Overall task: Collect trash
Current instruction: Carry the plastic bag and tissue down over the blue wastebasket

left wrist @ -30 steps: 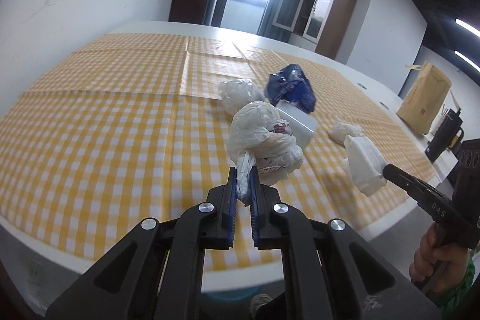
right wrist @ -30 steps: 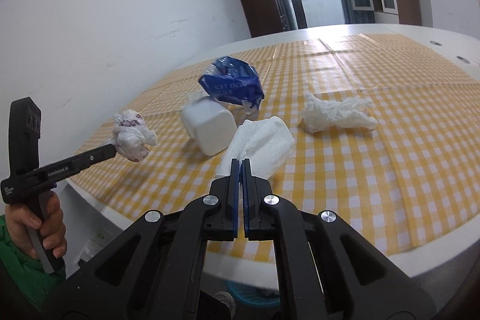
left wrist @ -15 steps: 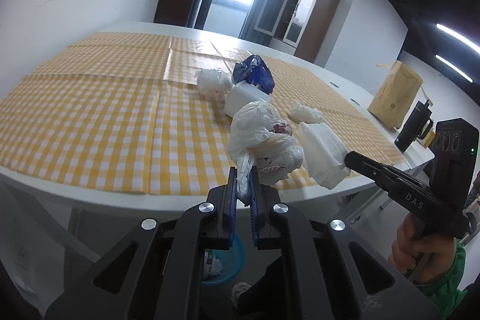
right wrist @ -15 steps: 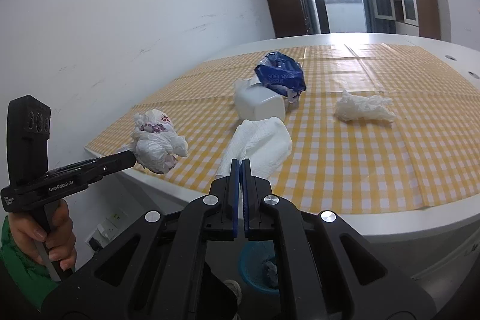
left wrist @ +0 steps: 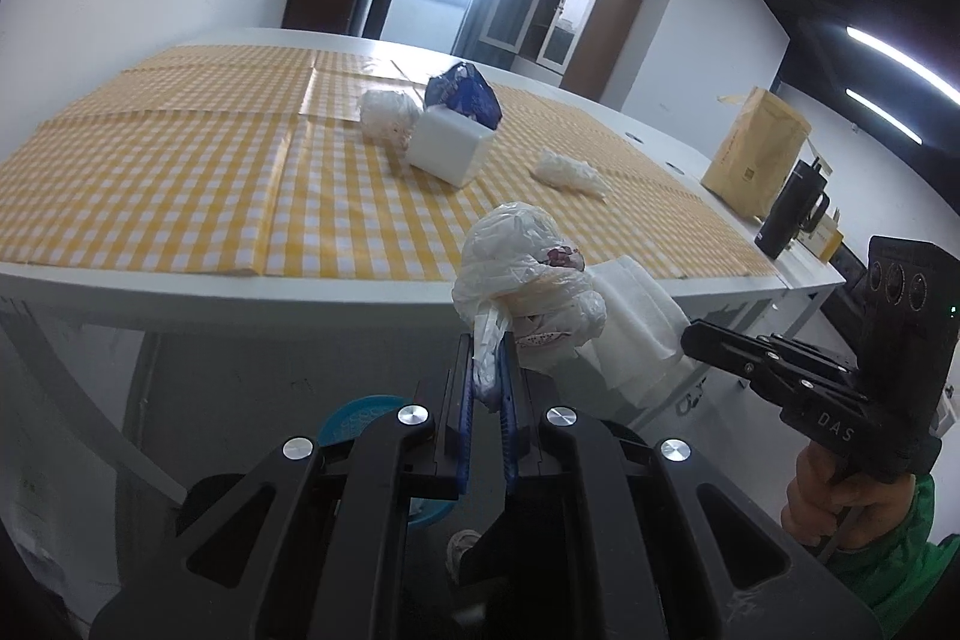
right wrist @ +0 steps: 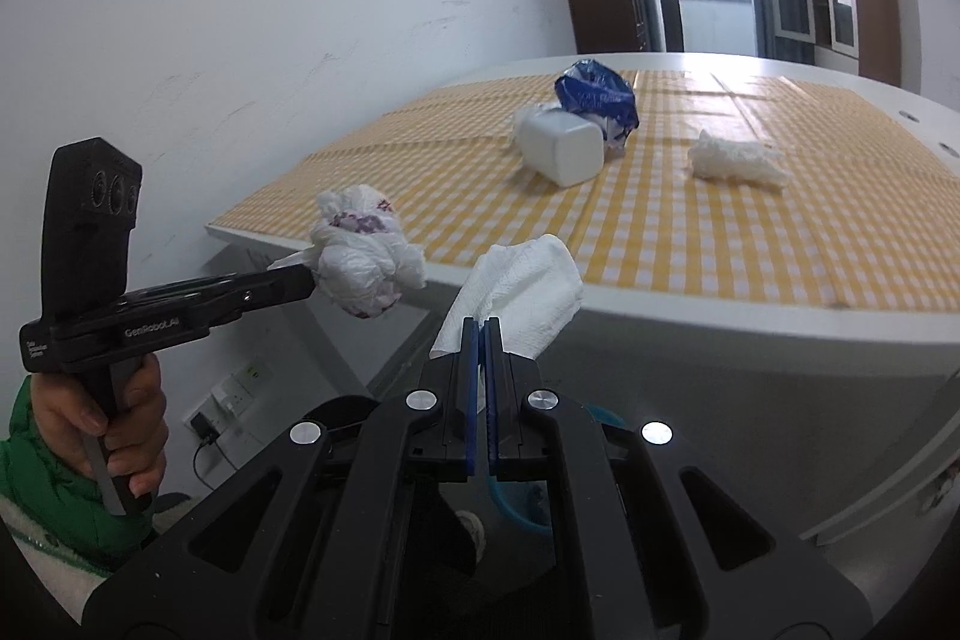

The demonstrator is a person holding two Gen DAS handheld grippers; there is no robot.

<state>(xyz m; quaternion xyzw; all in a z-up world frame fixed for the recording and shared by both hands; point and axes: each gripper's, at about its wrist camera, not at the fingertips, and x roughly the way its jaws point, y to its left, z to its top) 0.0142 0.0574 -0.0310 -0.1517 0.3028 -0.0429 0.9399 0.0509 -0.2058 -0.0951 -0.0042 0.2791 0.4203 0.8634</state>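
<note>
Two items of trash are in my tools, both held off the near edge of the desk [left wrist: 180, 280]. Item one: a crumpled white plastic bag [left wrist: 528, 292], knotted into a lump with some reddish print; I judge it very light, soft and rather slippery, best taken by a gathered tail or fold and not by the rounded body. My left tool [left wrist: 487, 376] is closed on just such a tail, the blue pads nearly together with the plastic pinched between them, the lump hanging forward of the tips. Item two: a white paper towel [right wrist: 522, 286], folded and limp; light, soft, easily torn, and sure to flop, so an edge or corner is the place to take hold. My right tool [right wrist: 479, 340] is clamped on its lower edge, pads all but touching, the sheet standing up past them. A blue bin [left wrist: 360, 418] shows on the floor below the desk edge, partly hidden behind the tools; I judge it the likely destination. Remaining on the yellow checked cloth [right wrist: 720, 232]: a white tub [right wrist: 561, 147], a blue wrapper [right wrist: 594, 97] touching it behind, a second white bag [left wrist: 387, 112] beside it, and a crumpled tissue [right wrist: 735, 157] well apart.
</note>
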